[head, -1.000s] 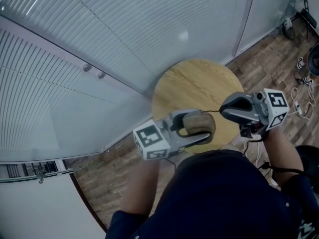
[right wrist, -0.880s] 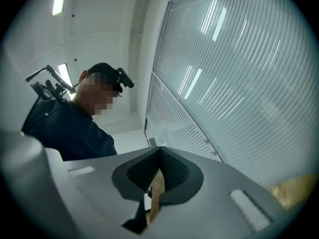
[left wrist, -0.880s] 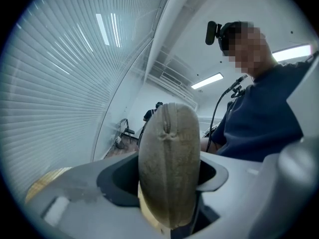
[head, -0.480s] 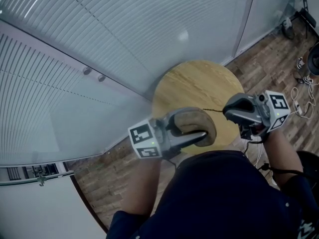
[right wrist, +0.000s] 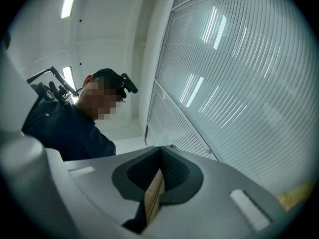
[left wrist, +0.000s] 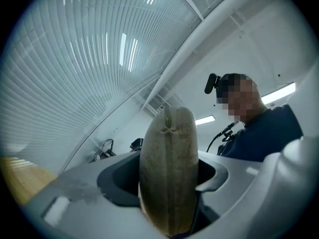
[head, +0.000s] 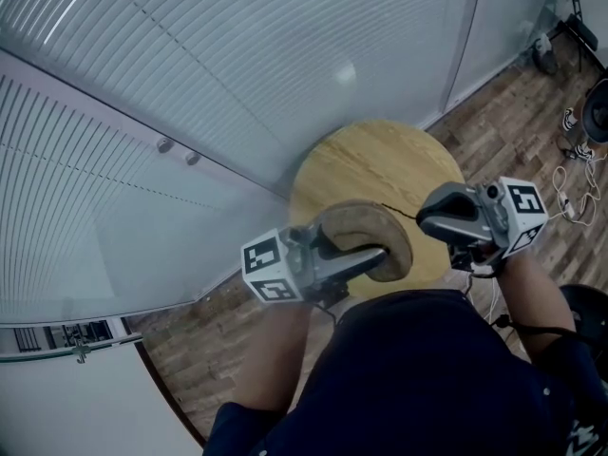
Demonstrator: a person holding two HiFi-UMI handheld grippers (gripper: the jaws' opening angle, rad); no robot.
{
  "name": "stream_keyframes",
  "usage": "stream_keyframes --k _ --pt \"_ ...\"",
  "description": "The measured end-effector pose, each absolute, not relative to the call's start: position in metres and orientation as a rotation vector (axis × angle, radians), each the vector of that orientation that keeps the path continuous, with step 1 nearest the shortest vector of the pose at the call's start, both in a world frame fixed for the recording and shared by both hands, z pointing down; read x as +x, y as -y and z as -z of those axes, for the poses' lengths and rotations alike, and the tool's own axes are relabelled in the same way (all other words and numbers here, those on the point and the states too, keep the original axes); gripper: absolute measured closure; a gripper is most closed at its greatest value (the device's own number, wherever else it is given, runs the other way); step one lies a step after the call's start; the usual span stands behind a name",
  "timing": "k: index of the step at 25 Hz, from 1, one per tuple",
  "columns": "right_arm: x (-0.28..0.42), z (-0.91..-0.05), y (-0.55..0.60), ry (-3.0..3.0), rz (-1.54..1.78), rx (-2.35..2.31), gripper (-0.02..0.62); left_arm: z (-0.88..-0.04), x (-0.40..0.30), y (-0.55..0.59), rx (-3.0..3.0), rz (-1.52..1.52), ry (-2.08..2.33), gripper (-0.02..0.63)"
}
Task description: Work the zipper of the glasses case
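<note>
The tan glasses case [head: 364, 232] is held in the air over the near edge of the round table, with my left gripper [head: 380, 252] shut across it. In the left gripper view the case [left wrist: 168, 168] stands on edge between the jaws, its zipper seam running down the middle. A thin dark zipper pull [head: 401, 211] runs from the case's right end to my right gripper [head: 425, 219], which is shut on it. In the right gripper view a narrow tan strip [right wrist: 154, 202] is pinched between the jaws of the right gripper [right wrist: 156, 190].
The round wooden table [head: 370, 160] stands against a glass wall with blinds [head: 237, 74]. Wood-plank floor [head: 518, 103] lies to the right, with cables [head: 575, 193] and chair bases at the far right. The person's dark torso fills the bottom of the head view.
The left gripper has shifted a little left and turned, and the case now sits higher with its rounded side tipped up. The right gripper has barely moved and still holds the pull.
</note>
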State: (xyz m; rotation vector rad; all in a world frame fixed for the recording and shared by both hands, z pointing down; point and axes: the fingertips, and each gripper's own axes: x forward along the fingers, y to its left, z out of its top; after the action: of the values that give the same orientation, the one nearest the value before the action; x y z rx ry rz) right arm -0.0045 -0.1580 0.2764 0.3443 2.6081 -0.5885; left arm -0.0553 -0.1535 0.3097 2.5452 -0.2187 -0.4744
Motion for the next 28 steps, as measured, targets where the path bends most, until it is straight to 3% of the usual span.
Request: stream_keyframes --k 28 --pt "-0.001 -0.274 0.138 -2.677 0.443 0.370 0.588 -0.255 -0.094 0.176 2.256 1.060 0.290 0.314"
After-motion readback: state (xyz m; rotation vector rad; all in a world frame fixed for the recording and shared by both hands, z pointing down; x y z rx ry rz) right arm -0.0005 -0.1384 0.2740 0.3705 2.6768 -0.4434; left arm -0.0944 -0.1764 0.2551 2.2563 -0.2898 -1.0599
